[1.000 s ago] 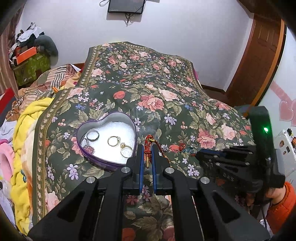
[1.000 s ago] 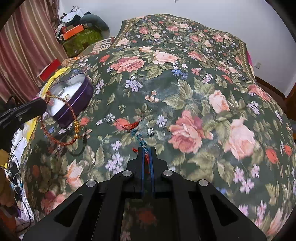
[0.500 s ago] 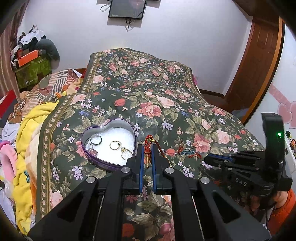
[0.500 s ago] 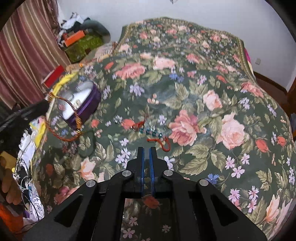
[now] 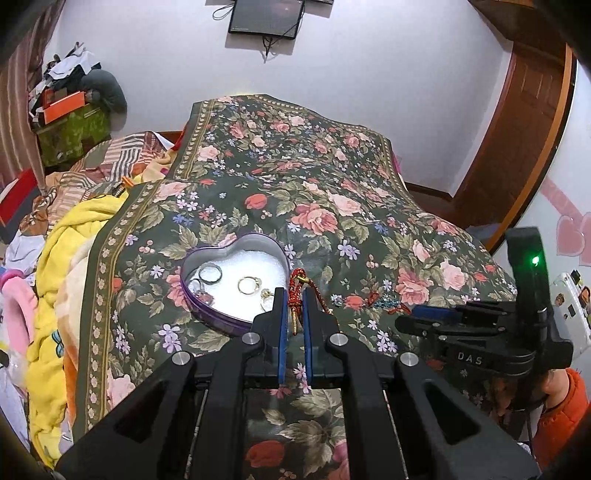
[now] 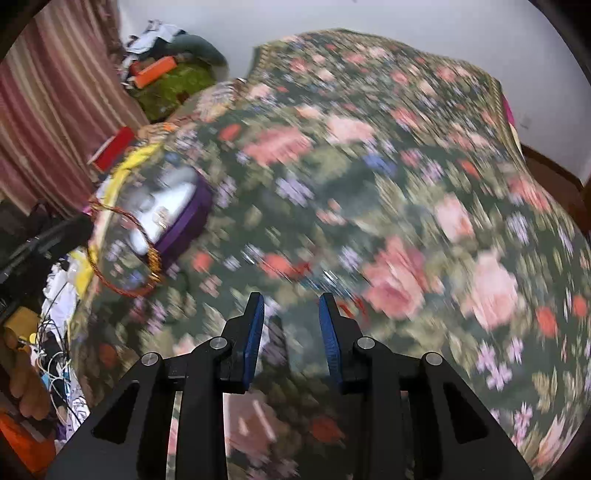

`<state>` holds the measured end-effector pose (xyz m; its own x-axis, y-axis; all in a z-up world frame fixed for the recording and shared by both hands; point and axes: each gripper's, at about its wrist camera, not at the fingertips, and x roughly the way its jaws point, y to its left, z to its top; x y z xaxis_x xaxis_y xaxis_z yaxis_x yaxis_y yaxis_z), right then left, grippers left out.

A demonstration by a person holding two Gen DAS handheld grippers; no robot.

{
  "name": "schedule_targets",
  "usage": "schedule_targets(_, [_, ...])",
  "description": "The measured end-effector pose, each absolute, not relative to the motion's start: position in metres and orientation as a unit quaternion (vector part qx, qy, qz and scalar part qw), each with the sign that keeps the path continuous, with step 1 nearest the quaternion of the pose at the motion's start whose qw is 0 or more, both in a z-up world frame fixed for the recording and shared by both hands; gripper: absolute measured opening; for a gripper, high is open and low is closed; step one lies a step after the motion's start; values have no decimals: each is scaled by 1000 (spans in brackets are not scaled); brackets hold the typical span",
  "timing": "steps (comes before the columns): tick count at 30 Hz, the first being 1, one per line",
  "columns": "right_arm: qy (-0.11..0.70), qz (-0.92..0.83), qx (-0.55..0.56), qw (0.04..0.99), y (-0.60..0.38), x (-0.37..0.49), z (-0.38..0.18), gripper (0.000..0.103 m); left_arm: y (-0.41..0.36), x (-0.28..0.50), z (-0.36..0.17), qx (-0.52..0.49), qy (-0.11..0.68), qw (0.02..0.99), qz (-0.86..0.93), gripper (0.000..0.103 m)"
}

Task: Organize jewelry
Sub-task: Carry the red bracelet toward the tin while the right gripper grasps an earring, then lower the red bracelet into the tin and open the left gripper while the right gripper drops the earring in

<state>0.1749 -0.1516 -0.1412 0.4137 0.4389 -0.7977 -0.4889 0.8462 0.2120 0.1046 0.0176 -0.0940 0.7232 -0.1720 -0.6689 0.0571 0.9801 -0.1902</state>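
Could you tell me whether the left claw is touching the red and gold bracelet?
Touching. In the left wrist view the left claw is closed on the red and gold bracelet, whose cord sits pinched between the blue pads.

A floral bedspread covers the bed. A yellow blanket bunches along its left edge. A dark screen hangs on the white wall, and a wooden door stands beyond the bed's right edge.
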Motion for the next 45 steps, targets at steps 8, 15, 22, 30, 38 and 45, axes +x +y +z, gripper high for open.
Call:
schedule_targets(8, [454, 307, -82, 833, -102, 187, -151, 28, 37, 105, -85, -82, 349, 933, -43, 6])
schedule_targets(15, [470, 298, -90, 826, -104, 197, -171, 23, 53, 109, -92, -93, 353, 930, -34, 6])
schedule_targets(22, [461, 290, -97, 833, -107, 197, -171, 9, 51, 116, -103, -99, 364, 925, -38, 6])
schedule_targets(30, [440, 299, -71, 844, -112, 188, -144, 9, 44, 115, -98, -94, 360, 927, -45, 6])
schedule_targets(38, [380, 319, -50, 867, -114, 177, -90, 9, 44, 107, -75, -86, 334, 938, -44, 6])
schedule_targets(45, [349, 336, -40, 874, -98, 175, -65, 9, 50, 104, -56, -81, 309, 947, -37, 6])
